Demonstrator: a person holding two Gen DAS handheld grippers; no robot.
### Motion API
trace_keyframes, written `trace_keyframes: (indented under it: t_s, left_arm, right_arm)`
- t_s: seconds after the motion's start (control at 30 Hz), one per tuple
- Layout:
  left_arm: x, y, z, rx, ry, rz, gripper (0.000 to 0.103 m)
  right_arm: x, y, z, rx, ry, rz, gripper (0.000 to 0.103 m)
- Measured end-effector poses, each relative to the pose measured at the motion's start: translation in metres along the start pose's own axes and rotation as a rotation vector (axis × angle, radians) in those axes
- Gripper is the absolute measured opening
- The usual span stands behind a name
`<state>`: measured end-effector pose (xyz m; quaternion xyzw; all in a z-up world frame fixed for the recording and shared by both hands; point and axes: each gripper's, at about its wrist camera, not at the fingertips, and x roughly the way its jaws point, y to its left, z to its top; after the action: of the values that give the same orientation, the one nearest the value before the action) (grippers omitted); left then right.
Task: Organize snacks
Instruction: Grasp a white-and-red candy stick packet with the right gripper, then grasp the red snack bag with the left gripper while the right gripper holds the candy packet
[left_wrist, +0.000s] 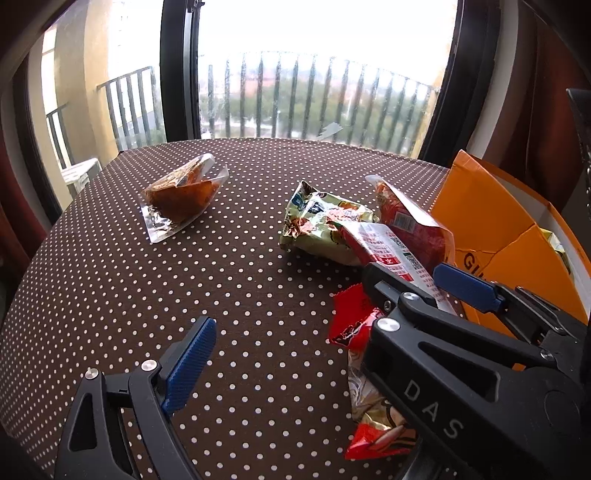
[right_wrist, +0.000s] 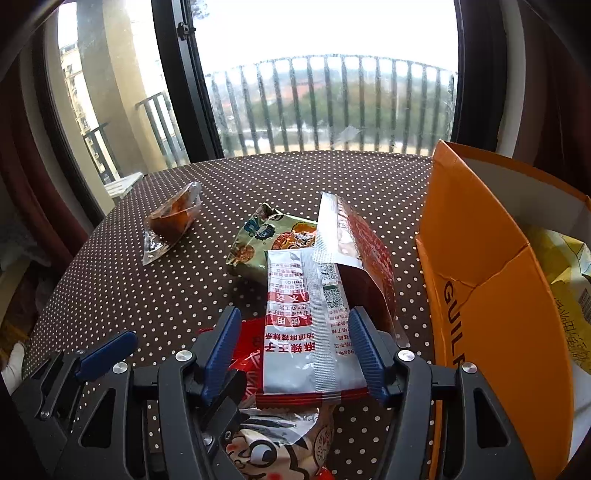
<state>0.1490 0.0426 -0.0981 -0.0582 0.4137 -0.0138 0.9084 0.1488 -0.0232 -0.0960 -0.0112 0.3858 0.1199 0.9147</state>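
Several snack packets lie on the dotted brown tablecloth (left_wrist: 110, 280). A clear packet of orange snacks (left_wrist: 181, 197) (right_wrist: 171, 219) lies far left. A green packet (left_wrist: 321, 227) (right_wrist: 275, 236) lies mid-table beside a red packet with a barcode (left_wrist: 413, 225) (right_wrist: 364, 254). A red-and-white packet (right_wrist: 303, 325) (left_wrist: 388, 254) lies between the open fingers of my right gripper (right_wrist: 295, 350) (left_wrist: 406, 280); whether the pads touch it I cannot tell. Under it lie a red packet (left_wrist: 351, 317) and a cartoon packet (right_wrist: 280, 439) (left_wrist: 373, 413). My left gripper (left_wrist: 314, 314) is open and empty, with only its left fingertip (left_wrist: 192, 354) in view.
An orange cardboard box (right_wrist: 495, 295) (left_wrist: 491, 229) stands open at the right, with a yellow packet (right_wrist: 565, 280) inside. A window and balcony railing lie beyond the table's far edge. Dark red curtains hang at both sides.
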Motion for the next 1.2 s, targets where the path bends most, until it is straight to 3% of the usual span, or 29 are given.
trace_keyframes:
  t_s: [0.13,0.43,0.83,1.2]
  left_arm:
    - [0.006,0.000,0.001,0.003,0.016,0.008,0.092]
    - [-0.001,-0.008,-0.001,0.017,0.012,0.025,0.092]
    - [-0.030,-0.036,-0.020,0.071,-0.002,-0.045,0.092]
    - [-0.009,-0.048,-0.031,0.088,0.052,-0.055,0.101]
  right_arm:
    - [0.009,-0.001,-0.002,-0.004,0.028,-0.011,0.044]
    - [0.006,-0.008,-0.009,0.011,0.031,0.007,0.027]
    - [-0.040,-0.010,-0.030,-0.005,-0.022,0.032,0.024]
    - [-0.036,-0.031,-0.052,0.077,0.028,0.022,0.024]
